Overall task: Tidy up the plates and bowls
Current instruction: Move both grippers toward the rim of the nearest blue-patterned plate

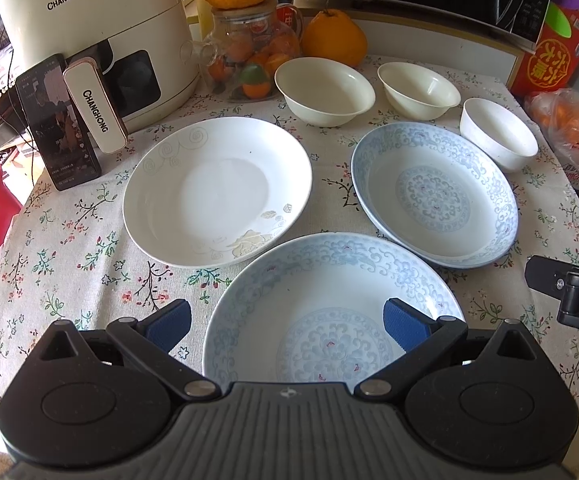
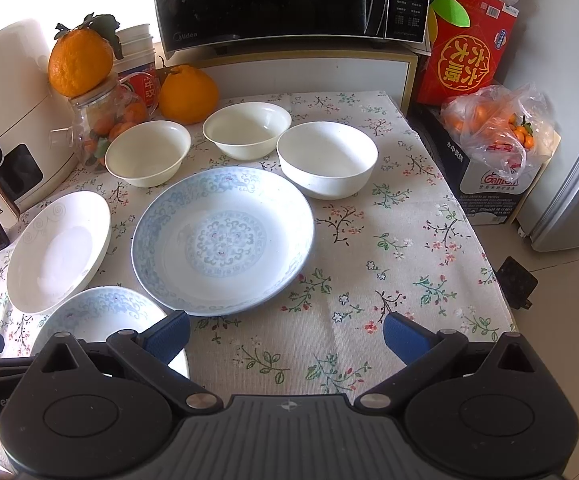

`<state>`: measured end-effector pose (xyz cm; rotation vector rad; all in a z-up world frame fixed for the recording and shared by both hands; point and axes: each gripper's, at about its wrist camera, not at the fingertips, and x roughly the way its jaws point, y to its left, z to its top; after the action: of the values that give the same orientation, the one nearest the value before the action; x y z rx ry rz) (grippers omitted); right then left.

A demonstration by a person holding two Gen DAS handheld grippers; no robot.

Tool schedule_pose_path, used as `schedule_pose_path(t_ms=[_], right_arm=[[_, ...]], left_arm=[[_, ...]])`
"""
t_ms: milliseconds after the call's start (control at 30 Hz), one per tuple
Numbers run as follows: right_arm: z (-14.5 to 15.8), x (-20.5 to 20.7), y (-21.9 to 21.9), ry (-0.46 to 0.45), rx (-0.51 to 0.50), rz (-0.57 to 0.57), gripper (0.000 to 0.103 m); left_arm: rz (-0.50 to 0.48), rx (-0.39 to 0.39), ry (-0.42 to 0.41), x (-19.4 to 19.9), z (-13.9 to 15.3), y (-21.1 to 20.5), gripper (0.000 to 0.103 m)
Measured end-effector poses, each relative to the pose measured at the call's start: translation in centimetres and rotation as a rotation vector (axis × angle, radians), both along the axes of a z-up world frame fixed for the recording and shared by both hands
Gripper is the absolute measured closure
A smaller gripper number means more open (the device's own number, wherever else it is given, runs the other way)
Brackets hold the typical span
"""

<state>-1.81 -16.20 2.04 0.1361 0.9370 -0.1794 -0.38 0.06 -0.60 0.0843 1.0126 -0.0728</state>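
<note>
With the left gripper [image 1: 287, 324] and right gripper [image 2: 287, 334] both spread wide and holding nothing, the empty near blue-patterned plate [image 1: 329, 312] beneath the left could slide on the floral tablecloth [image 2: 389, 240] if pinched shallowly, and three bowls [image 2: 327, 158] behind sit empty.

bright daylight | blown-out upper left | fisheye-bent edges | sharp focus

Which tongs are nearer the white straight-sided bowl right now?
Right. The right tongs hang open over bare tablecloth, the white straight-sided bowl ahead of them. The left tongs hang open over the near blue-patterned plate, farther away.
</note>
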Motion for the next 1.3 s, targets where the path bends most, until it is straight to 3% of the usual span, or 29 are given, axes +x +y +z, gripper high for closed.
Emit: schedule_pose_path(t_ms=[767,867,967,1067,1300], right_arm=[[0.0,0.3,-0.2,0.014,0.008,-0.002,0.004],[0.1,0.8,-0.7,0.037,0.033,-0.01,0.004],[0.7,1.3,-1.4,0.051,0.06,-0.025,0.004],[1.3,1.8,-2.0,0.065,0.097,-0.03,0.004],[0.6,4.8,-2.9,0.13,0.126,-0.016,0.004]], left_arm=[[-0.017,0.014,0.012,1.0,-0.2,0.0,0.001],[-0.024,0.042,-0.01,1.3,0.0,-0.2,0.001],[-0.023,0.083,-0.086,1.4,0.7,-0.5,0.001],[-0.052,0.082,-0.146,1.6,1.8,-0.6,0.0],[-0.201,0.083,-0.103,3.7,2.0,-1.4,0.002]])
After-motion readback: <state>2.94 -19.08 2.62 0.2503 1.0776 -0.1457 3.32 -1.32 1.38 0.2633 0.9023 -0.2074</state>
